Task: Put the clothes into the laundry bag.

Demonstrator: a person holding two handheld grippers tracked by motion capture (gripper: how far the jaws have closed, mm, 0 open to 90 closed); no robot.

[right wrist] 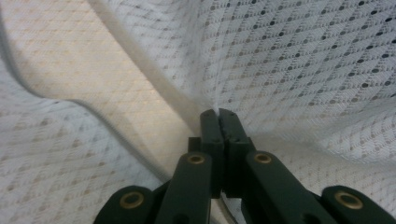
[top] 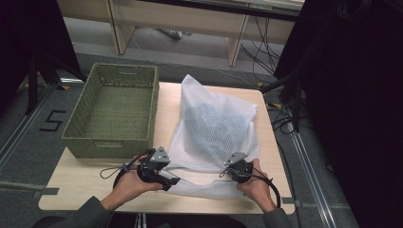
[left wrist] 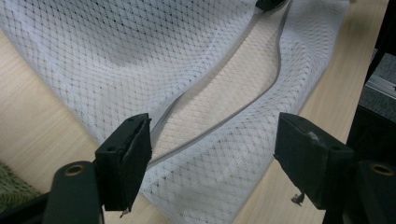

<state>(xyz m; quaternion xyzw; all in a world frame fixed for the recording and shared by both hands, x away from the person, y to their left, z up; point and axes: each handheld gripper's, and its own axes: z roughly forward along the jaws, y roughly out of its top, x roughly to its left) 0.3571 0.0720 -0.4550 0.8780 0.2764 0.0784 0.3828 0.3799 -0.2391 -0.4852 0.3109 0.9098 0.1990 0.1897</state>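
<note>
White mesh laundry bag [top: 216,130] flat on the wooden table [top: 85,183], right half, mouth toward the near edge; dark bluish bundle faintly visible through the mesh near the far end. Green woven basket [top: 114,111] on the left half, touching or just beside the bag's left edge, empty as far as visible.

Right gripper [right wrist: 218,119]: jaws together, clamped on the upper layer of mesh beside the grey-trimmed opening. In the high view, at the bag's near right corner [top: 239,167], hand behind it.

Left gripper [left wrist: 212,149]: jaws wide apart, nothing between them, poised over the bag's near left part; grey trim [left wrist: 219,121] of the opening curving between the two pads, bare table showing through the gap in the mesh. In the high view, near the bag's left corner [top: 157,168].

Likely step: getting a second hold on the mouth so the bag can be opened or lifted.

To do it well:
- Lower the left jaws so one layer only, preferably the trimmed hem, sits between the pads; hem looks stiffer than mesh, less likely to slip.
- Avoid pinching both layers together, else mouth stays closed.
- Keep right hold firm and low; thin mesh could tear or pull free if tugged sideways.
- Pull hands apart gently once closed.
</note>
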